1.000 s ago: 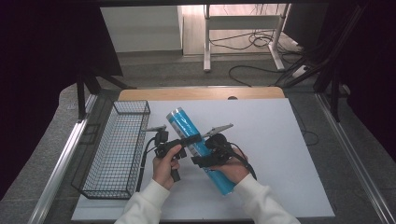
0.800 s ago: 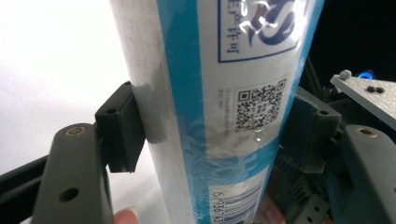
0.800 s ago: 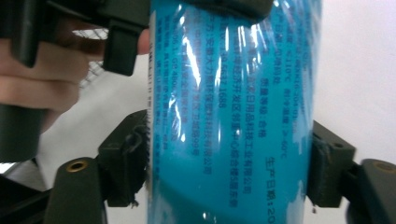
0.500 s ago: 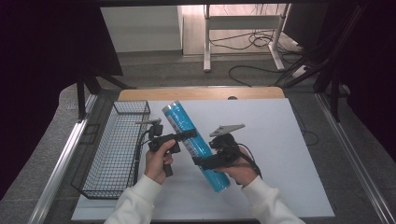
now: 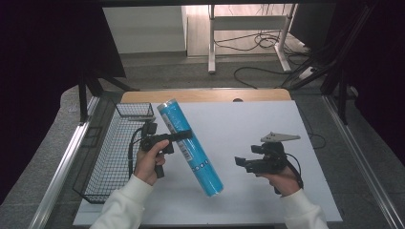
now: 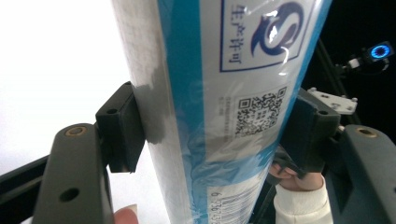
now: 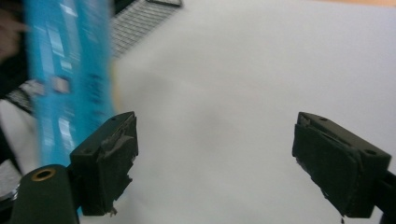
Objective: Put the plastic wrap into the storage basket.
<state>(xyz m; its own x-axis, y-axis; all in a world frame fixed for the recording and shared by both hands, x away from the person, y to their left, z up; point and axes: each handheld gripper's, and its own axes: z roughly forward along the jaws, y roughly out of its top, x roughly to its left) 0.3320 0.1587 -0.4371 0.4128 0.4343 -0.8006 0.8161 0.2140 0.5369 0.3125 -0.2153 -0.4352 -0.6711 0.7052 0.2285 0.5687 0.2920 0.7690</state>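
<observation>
On the table (image 5: 286, 119), the wire basket (image 5: 112, 157) sits at the left edge; the tube (image 5: 190, 147) slants just right of it, the right tongs (image 5: 237, 161) well apart further right.

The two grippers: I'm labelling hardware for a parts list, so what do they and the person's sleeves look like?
Both are black pistol-style handheld tools. The left gripper trails a black cable looping beside it. The right gripper carries a grey three-cornered plate on top and a black cable behind the hand. In the gripper views the jaws are dark grey bars with brass-coloured pins and blocky black pads, scuffed on the right one. Sleeves are white with ribbed cuffs.
</observation>
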